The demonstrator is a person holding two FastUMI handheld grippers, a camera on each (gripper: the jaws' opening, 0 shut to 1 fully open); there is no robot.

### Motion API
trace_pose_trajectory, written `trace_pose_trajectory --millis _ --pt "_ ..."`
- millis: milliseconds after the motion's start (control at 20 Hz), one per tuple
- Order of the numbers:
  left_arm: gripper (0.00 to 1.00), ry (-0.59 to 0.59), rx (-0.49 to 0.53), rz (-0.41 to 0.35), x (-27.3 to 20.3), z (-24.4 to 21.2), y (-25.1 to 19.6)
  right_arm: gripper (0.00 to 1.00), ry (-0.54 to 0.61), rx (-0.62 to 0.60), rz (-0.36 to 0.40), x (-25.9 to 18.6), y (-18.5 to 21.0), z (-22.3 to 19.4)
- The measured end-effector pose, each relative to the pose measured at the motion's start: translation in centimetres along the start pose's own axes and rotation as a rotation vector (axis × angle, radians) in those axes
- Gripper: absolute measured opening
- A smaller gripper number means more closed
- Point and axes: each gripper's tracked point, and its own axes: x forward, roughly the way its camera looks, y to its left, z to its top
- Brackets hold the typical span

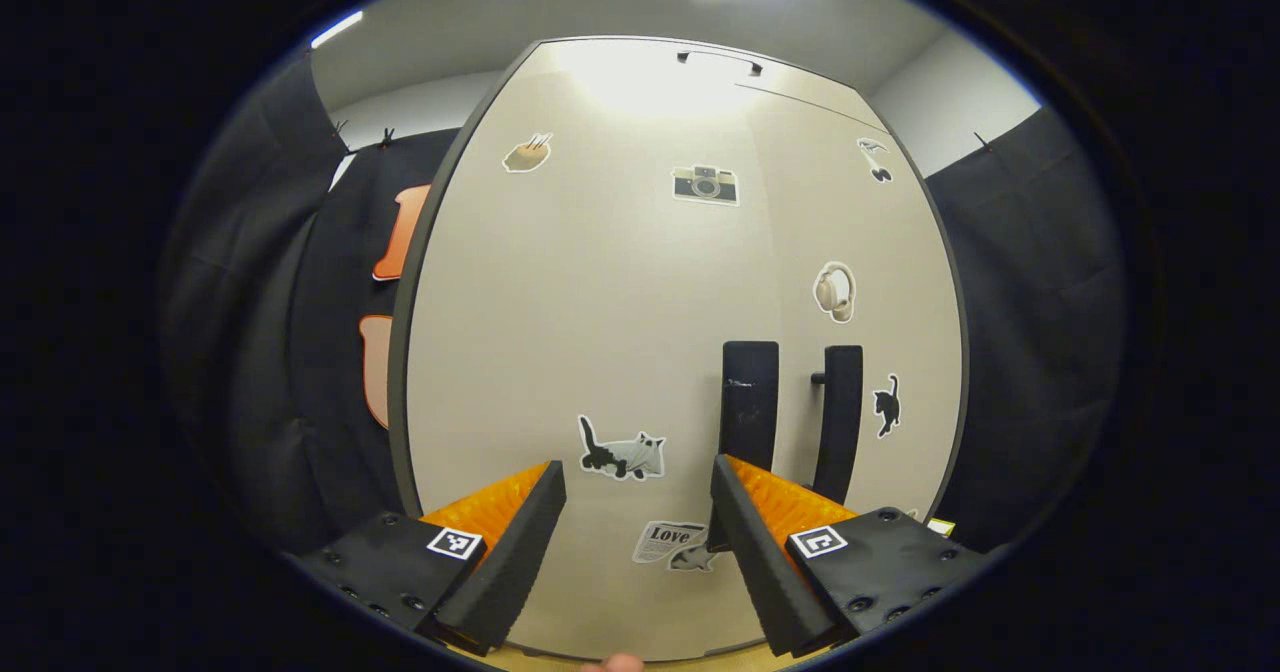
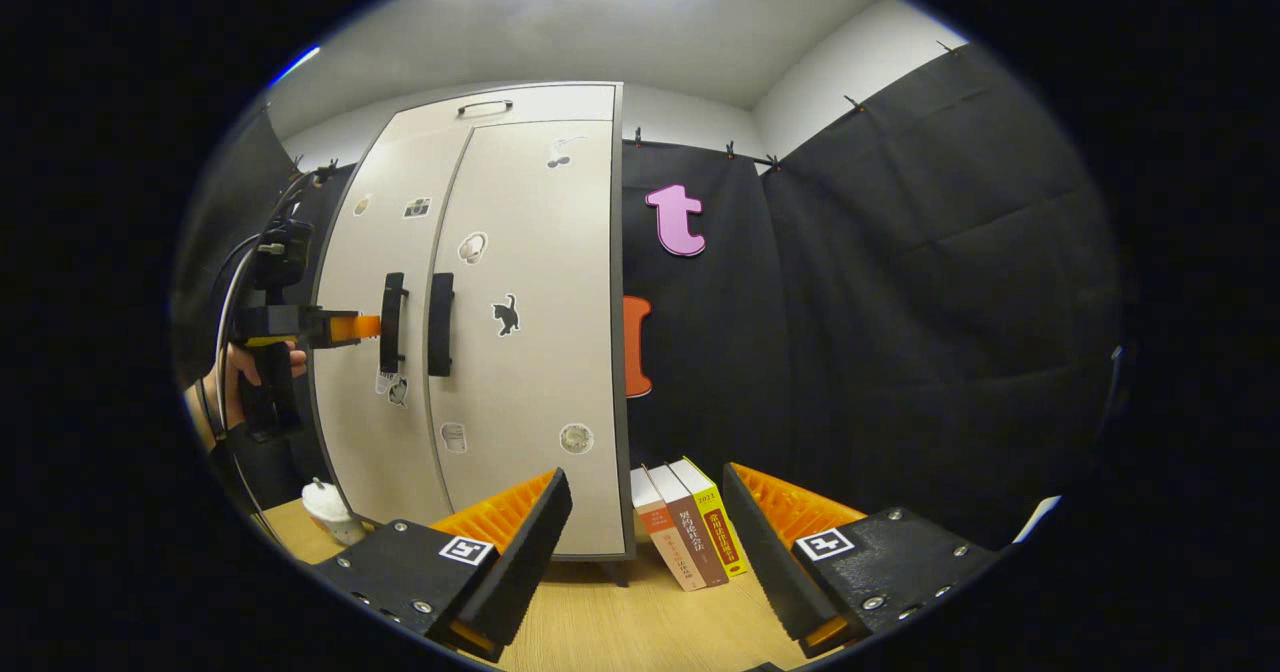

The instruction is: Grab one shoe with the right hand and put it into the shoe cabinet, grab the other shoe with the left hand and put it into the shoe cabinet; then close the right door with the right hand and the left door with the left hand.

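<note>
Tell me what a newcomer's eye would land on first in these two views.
The pale shoe cabinet covered in stickers, both doors shut, with two dark handles side by side at its middle. In the right gripper view, the left tool, held by a hand, sits at the left handle. Three leaning books stand on the wooden table beside the cabinet.

Beige shoe cabinet point(image 2: 520, 352) — black handles point(image 2: 440, 324), cat stickers point(image 1: 622, 452) — on a light wooden table point(image 2: 620, 622).

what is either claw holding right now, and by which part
Nothing. The left claw is open in front of the cabinet's left door, and the right claw is open and empty.
</note>
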Motion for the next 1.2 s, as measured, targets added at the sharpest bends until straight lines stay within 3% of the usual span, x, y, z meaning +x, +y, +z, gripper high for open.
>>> trace_pose_trajectory --millis 150,250,300,400,750,1200 --pt "0.96 0.002 0.008 -0.010 0.8 -0.2 -0.6 0.94 0.001 -0.004 -0.008 0.1 -0.4 0.0" --pt "0.94 0.022 0.000 -0.076 1.1 -0.9 -2.6 0.94 0.003 -0.003 -0.009 0.0 -0.4 0.0" --pt "0.99 0.034 0.004 -0.073 1.2 -1.2 -2.9 0.94 0.004 -0.002 -0.010 0.1 -0.5 0.0" --pt "0.97 -0.007 0.013 -0.053 0.4 -0.2 -2.9 0.94 0.002 -0.001 -0.010 0.0 -0.5 0.1" --pt "0.97 -0.021 0.022 -0.063 -7.9 2.2 -3.3 0.94 -0.001 0.014 0.034 -0.4 1.1 0.3" --pt "0.97 0.022 -0.022 0.042 -20.3 -1.6 0.3 0.94 -0.025 0.024 0.110 -1.7 4.1 1.3"
